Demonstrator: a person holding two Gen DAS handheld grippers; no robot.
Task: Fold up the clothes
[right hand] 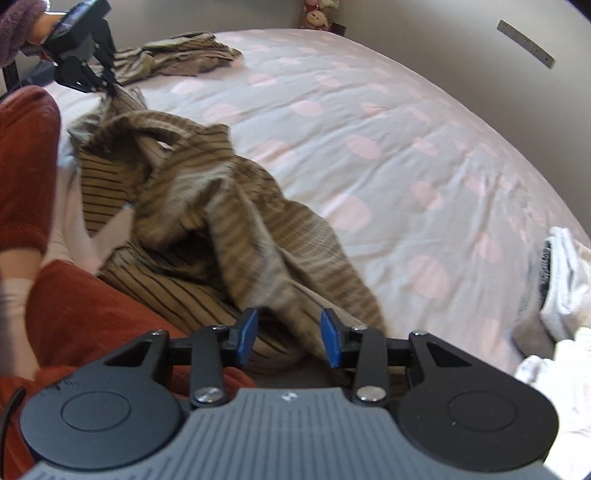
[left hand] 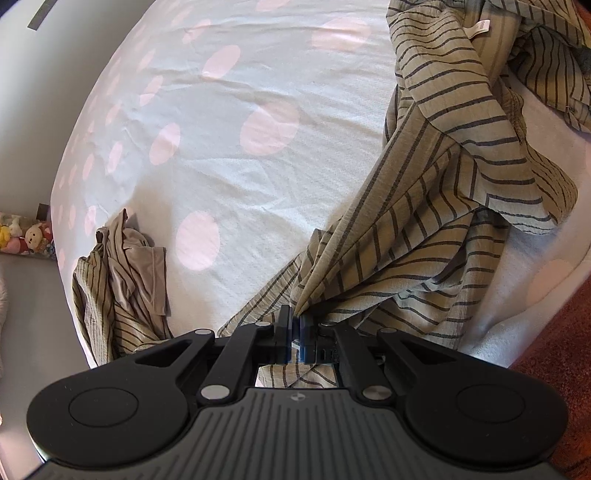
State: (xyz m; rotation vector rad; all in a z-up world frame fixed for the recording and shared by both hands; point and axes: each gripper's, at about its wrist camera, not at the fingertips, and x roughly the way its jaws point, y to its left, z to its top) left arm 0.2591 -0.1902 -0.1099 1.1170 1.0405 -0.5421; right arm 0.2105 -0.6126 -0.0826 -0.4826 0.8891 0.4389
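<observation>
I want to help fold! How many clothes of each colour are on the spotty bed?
Tan cloth garments with dark stripes: 2, the big one pinched by the left gripper at, and a crumpled one.
White clothes in a heap: cannot count them apart, so 1 heap.
Total: 3.

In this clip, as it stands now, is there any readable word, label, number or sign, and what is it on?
None can be read.
White sewn-in tag on the striped garment: print too small and blurred.
Grey strip on the wall: marks too small to read.
Small round emblem on the left tongs' body: a symbol, not text.
</observation>
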